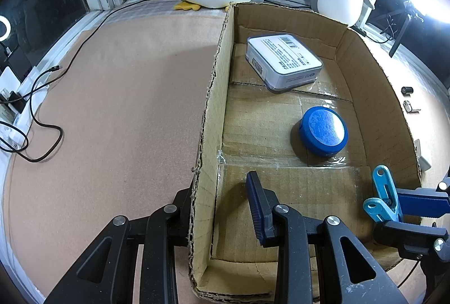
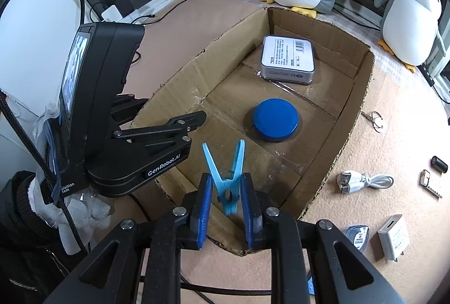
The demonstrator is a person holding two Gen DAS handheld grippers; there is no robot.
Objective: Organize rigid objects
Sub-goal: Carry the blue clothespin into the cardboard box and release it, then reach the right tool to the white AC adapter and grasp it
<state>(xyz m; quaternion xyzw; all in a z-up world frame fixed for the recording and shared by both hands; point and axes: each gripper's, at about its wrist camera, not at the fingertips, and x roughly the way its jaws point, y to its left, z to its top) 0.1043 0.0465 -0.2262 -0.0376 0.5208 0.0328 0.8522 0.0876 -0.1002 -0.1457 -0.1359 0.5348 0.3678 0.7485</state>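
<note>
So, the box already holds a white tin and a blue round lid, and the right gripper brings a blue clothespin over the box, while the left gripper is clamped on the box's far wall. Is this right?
Not quite: the left gripper is clamped on the cardboard box's near left wall, not the far wall, as the left wrist view shows. The rest holds: the white tin and blue round lid lie inside, and the right gripper has the blue clothespin between its fingers over the box.
</note>
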